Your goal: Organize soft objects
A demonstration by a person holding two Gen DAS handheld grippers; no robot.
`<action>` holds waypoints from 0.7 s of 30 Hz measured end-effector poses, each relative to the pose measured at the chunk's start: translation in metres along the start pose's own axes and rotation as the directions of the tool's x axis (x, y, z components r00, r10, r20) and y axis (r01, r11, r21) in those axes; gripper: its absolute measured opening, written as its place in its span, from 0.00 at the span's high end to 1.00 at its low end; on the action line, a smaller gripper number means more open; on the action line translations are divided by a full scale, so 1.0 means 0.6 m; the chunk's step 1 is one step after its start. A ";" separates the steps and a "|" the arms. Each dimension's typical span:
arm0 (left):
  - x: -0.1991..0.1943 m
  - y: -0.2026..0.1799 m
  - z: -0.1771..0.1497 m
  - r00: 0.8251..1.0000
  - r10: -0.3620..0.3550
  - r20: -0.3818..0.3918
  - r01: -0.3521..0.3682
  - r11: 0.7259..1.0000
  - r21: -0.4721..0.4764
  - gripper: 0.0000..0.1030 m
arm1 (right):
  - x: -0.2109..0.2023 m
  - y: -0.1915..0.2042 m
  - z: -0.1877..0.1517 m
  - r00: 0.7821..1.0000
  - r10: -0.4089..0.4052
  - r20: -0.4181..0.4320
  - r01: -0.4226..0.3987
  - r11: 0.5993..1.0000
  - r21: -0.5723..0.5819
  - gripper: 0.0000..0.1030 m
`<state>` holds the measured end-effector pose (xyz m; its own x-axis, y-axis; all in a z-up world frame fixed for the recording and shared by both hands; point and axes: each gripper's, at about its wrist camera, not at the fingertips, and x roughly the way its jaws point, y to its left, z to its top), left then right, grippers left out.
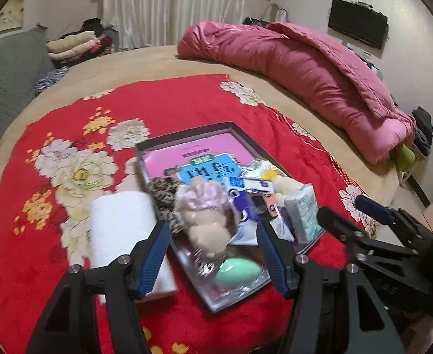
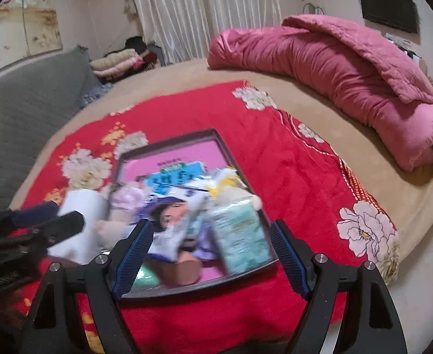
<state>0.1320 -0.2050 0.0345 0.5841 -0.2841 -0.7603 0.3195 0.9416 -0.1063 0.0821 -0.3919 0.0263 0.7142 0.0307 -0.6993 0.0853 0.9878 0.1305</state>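
Crowding the tray (image 1: pixel 275 162), toys sit below both wide-open, empty grippers (image 1: pixel 213 253) (image 2: pixel 212 253).

Bed (image 1: pixel 163 59) with tan sheet fills most of both views. Red floral blanket (image 1: pixel 186 103) spread across its middle. Pink quilt (image 1: pixel 305 67) bunched in a long roll at upper right. Grey padded headboard (image 1: pixel 6 73) at left edge. Folded clothes pile (image 1: pixel 74 44) upper left, white curtain (image 1: pixel 163 6) behind it. Dark wall TV (image 1: pixel 358 26) upper right.
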 end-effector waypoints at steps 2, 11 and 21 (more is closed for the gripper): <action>-0.019 0.010 -0.013 1.000 0.027 0.006 -0.027 1.000 -0.010 0.41 | -0.020 0.017 -0.002 1.000 0.005 0.010 -0.005 1.000 -0.008 0.20; -0.076 0.053 -0.078 0.996 0.090 -0.010 -0.091 0.989 -0.114 0.41 | -0.097 0.069 -0.067 1.000 0.026 -0.006 -0.025 1.000 0.019 0.20; -0.131 0.058 -0.150 0.994 0.105 -0.010 -0.106 0.983 -0.147 0.41 | -0.154 0.131 -0.117 0.999 0.047 0.011 -0.045 0.993 -0.112 0.20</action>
<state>0.0300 -0.1336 0.0330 0.6071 -0.1813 -0.7737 0.1428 0.9827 -0.1182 -0.0259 -0.3063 0.0519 0.7253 0.0749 -0.6844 -0.0251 0.9963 0.0824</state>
